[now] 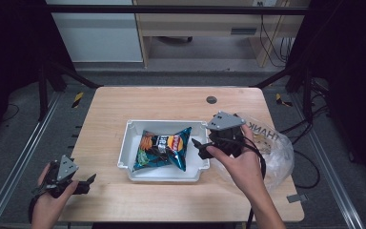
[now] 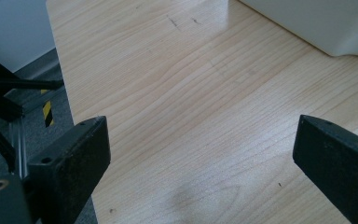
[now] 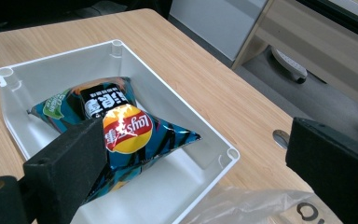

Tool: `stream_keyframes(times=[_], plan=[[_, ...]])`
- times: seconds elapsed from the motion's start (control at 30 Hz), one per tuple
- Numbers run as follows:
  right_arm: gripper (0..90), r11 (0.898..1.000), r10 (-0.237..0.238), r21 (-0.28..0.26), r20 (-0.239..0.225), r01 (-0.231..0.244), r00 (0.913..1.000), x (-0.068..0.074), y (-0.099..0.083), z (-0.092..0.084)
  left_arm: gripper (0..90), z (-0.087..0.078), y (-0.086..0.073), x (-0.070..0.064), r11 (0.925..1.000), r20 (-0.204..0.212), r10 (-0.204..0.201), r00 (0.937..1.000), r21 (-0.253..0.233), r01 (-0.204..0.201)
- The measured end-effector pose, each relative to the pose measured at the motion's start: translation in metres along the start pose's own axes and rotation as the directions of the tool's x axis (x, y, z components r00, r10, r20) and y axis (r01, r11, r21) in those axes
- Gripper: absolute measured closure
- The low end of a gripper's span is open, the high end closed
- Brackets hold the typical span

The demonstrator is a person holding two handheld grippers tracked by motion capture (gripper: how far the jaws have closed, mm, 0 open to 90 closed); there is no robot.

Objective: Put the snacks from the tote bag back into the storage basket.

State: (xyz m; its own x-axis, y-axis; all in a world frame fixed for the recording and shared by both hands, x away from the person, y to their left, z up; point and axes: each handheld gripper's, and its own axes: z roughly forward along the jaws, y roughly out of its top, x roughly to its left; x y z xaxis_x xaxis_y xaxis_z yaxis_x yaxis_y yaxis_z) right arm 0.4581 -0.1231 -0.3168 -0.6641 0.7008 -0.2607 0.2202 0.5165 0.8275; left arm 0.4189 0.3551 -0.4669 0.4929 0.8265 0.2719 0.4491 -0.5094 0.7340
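A blue bag of crisps [image 1: 164, 149] [image 3: 121, 135] lies flat inside a white tray [image 1: 132, 131] [image 3: 51, 60] in the middle of the wooden table. My right gripper [image 1: 201, 145] [image 3: 196, 158] hovers at the tray's right edge, open, with nothing between its jaws. Near the table's front left corner my left gripper [image 1: 86, 183] [image 2: 200, 158] stands open over bare wood, well apart from the tray, whose corner [image 2: 326, 28] shows far off.
A clear plastic bag [image 1: 276, 150] [image 3: 256, 205] with dark lettering lies on the table's right side, under and behind my right hand. A round grommet hole [image 1: 211, 99] [image 3: 279, 137] sits near the far edge. Dark frame posts stand at the far corners.
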Motion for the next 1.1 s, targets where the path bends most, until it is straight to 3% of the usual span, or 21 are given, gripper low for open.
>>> stream_keyframes(times=[1.1], plan=[[5.3, 0.995, 0.099, 0.011, 0.065, -0.099, 0.993, -0.013, -0.05, -0.03, 3.5, 0.0, 0.0, 0.0, 1.0, 0.001, 0.001, 1.0, 0.001, -0.001]])
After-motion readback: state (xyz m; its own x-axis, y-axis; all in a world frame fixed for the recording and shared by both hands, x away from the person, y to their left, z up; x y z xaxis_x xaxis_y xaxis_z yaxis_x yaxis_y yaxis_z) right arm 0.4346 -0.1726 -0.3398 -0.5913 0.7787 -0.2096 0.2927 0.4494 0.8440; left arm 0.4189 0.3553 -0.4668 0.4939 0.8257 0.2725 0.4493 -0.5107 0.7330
